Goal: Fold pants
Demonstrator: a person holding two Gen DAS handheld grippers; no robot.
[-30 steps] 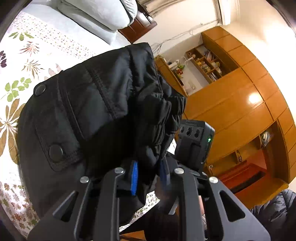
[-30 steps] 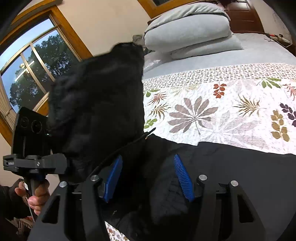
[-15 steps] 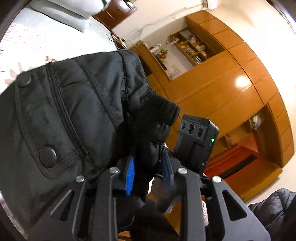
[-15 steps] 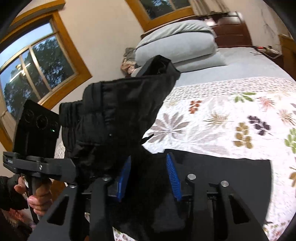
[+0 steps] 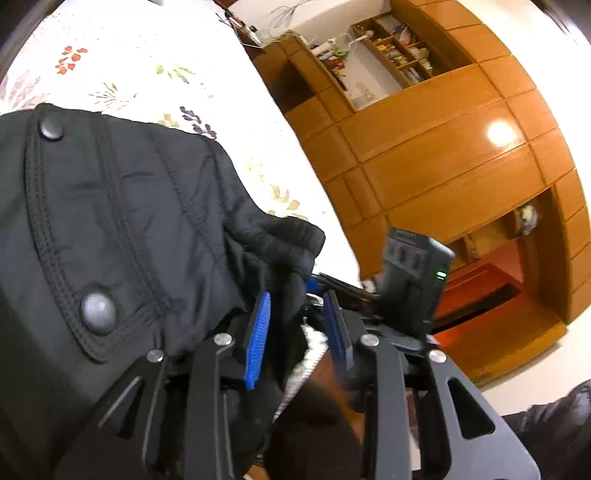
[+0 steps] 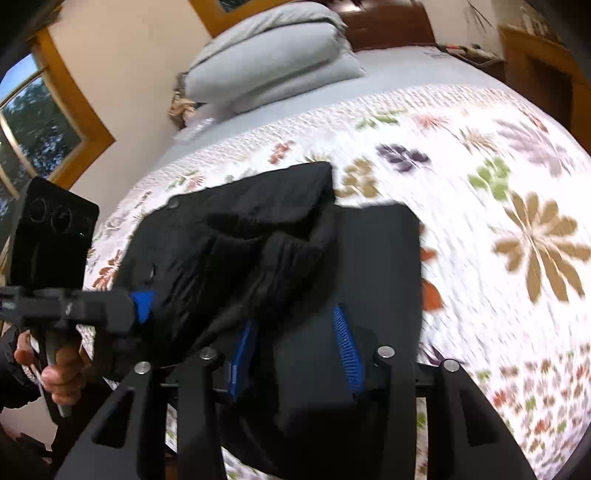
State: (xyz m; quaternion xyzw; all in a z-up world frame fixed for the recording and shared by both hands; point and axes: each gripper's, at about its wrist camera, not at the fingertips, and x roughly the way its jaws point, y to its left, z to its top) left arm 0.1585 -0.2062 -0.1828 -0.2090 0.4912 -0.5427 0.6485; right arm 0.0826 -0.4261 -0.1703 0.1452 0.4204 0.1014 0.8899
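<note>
A home bedroom, bed (image 6: 461,155) with a floral leaf-print quilt ahead of the fingers, stacked grey pillows (image 6: 273,59) against a dark wooden headboard (image 6: 388,26) beyond, wood-framed window (image 6: 44,122) to the left, glossy wooden wardrobe wall (image 5: 443,166) with cluttered shelves (image 5: 399,44).

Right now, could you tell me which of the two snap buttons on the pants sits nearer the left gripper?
The lower snap button, beside the pocket flap's stitched corner; the other sits higher up.
</note>
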